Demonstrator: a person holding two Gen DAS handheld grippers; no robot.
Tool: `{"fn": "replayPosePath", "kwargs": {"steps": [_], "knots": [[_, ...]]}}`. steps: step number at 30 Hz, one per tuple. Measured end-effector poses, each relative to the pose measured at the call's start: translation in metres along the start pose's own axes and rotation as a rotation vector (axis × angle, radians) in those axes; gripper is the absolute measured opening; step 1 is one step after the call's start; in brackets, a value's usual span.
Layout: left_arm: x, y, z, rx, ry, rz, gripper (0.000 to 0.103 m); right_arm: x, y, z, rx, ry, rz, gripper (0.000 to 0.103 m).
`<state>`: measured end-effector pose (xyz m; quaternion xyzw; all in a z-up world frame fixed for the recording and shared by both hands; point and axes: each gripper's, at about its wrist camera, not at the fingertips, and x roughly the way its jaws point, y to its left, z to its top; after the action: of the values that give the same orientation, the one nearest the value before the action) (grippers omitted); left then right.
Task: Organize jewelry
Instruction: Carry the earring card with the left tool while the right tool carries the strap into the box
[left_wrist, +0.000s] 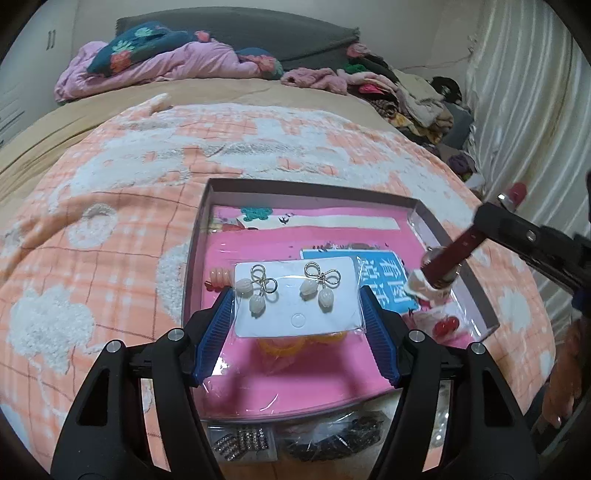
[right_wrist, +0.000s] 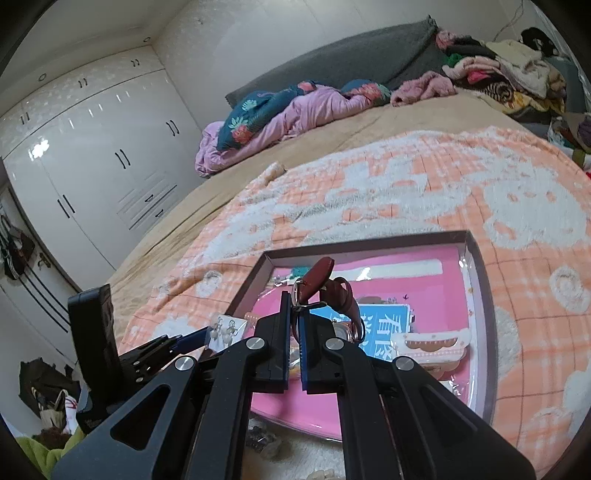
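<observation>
Peach blanket (left_wrist: 110, 221) on the bed, left view: left claw (left_wrist: 297, 310) half open, pinching the earring card (left_wrist: 295, 295) sideways over the box (left_wrist: 207, 221). Right view: right claw (right_wrist: 293, 321) clamped on a red watch strap (right_wrist: 314, 280), nearer the box's far end

Each handheld tool is a matte black plastic two-finger gripper, the left gripper (left_wrist: 297, 317) and the right gripper (right_wrist: 293, 334) alike. Angular black link arms with triangular cut-outs pivot on round silver screw heads. The fingers end in ribbed blue rubber pads (left_wrist: 380, 350) set in black holders.
</observation>
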<state>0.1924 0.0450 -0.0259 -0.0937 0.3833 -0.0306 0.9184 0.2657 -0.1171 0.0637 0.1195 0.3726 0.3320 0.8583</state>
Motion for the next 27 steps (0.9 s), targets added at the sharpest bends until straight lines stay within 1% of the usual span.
{"fn": "replayPosePath", "kwargs": {"steps": [5, 9, 14, 19, 21, 27], "knots": [[0.006, 0.004, -0.004, 0.009, 0.024, -0.012, 0.059, 0.016, -0.003, -0.002, 0.009, 0.034, -0.020, 0.003], [0.009, 0.002, -0.007, 0.029, 0.037, -0.017, 0.060, 0.022, -0.009, -0.007, 0.050, 0.041, -0.021, 0.003], [0.012, 0.000, -0.010, 0.036, 0.051, -0.024, 0.060, 0.025, -0.017, -0.014, 0.099, 0.050, -0.023, 0.003], [0.016, -0.001, -0.012, 0.043, 0.061, -0.023, 0.062, 0.025, -0.015, -0.020, 0.098, 0.064, -0.026, 0.004], [0.016, -0.001, -0.012, 0.041, 0.068, -0.022, 0.065, 0.025, -0.016, -0.023, 0.111, 0.072, -0.025, 0.006], [0.015, 0.001, -0.013, 0.037, 0.073, -0.030, 0.067, 0.022, -0.019, -0.029, 0.126, 0.075, -0.033, 0.008]]}}
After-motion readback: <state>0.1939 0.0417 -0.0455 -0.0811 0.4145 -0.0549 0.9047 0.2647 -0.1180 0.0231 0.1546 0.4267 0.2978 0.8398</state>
